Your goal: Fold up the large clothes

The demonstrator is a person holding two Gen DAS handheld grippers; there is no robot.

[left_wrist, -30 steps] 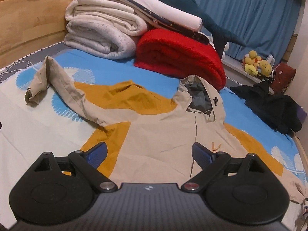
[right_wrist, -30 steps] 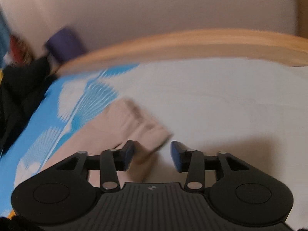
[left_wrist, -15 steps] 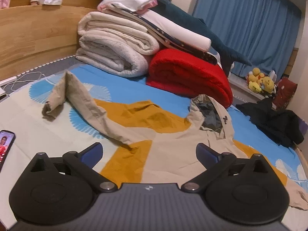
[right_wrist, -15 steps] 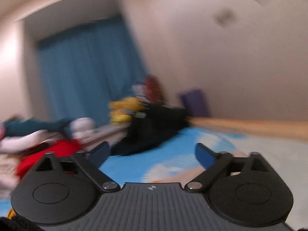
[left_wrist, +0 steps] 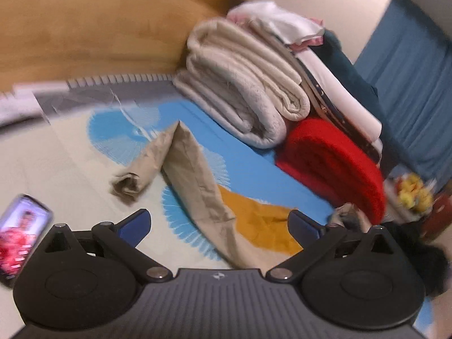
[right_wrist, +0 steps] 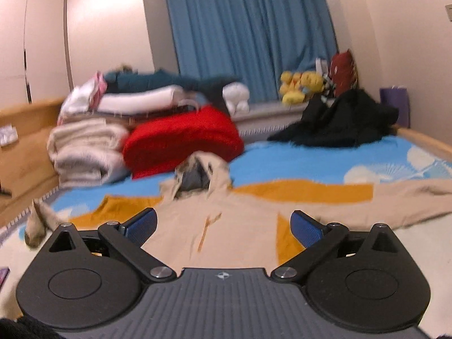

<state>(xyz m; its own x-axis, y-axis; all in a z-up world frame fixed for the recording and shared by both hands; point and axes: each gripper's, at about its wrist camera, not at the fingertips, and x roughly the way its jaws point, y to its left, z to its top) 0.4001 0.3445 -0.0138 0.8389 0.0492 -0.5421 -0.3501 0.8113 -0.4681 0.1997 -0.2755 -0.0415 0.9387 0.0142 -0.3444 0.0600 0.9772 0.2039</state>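
A beige and mustard hooded jacket (right_wrist: 226, 226) lies spread front-up on the bed, hood toward the blankets. Its left sleeve (left_wrist: 186, 163) is bent back on itself, the cuff (left_wrist: 127, 186) crumpled. Its right sleeve (right_wrist: 409, 195) stretches out flat to the right. My left gripper (left_wrist: 219, 224) is open and empty, above the bent sleeve. My right gripper (right_wrist: 224, 224) is open and empty, above the jacket's chest.
A phone (left_wrist: 19, 234) with a lit screen lies on the sheet at the left. Folded white blankets (left_wrist: 243, 93) and a red blanket (left_wrist: 333, 166) are stacked by the wooden headboard (left_wrist: 84, 34). A black garment (right_wrist: 344, 121) and plush toys (right_wrist: 302, 86) lie at the far right.
My left gripper swung left from the jacket's body to the bent left sleeve. My right gripper opened, left the right cuff, and swung round to face the jacket's chest.
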